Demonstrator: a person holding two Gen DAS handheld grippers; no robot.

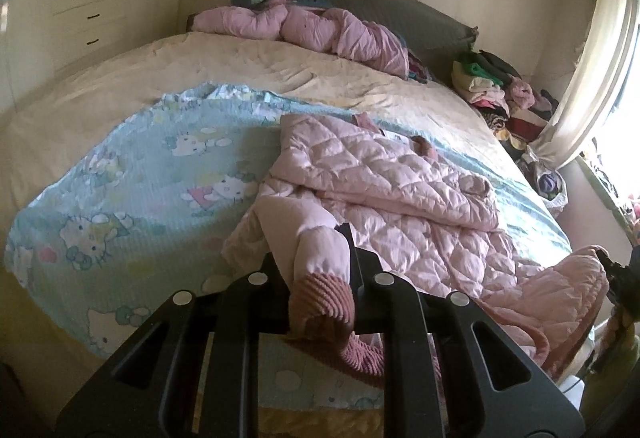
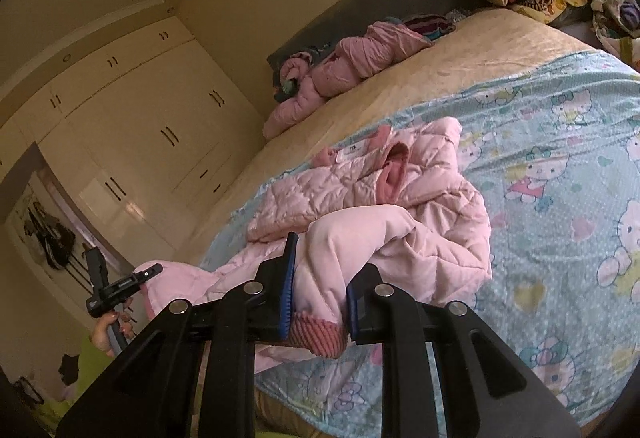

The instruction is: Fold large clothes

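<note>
A pink quilted jacket (image 1: 384, 193) lies crumpled on a light blue cartoon-print blanket (image 1: 132, 173) on the bed. My left gripper (image 1: 310, 250) is shut on one sleeve near its ribbed darker pink cuff (image 1: 322, 298). My right gripper (image 2: 320, 270) is shut on the other sleeve just above its ribbed cuff (image 2: 316, 334). The jacket (image 2: 400, 189) shows its collar and label toward the headboard. The left gripper also shows in the right wrist view (image 2: 120, 286), held in a hand at the jacket's hem.
A second pink puffy garment (image 1: 304, 25) lies by the dark headboard (image 1: 392, 5). A pile of mixed clothes (image 1: 500, 89) sits beside the bed near the curtain (image 1: 592, 69). Cream wardrobes (image 2: 132, 117) line the wall. The beige bedspread (image 1: 200, 65) lies beyond the blanket.
</note>
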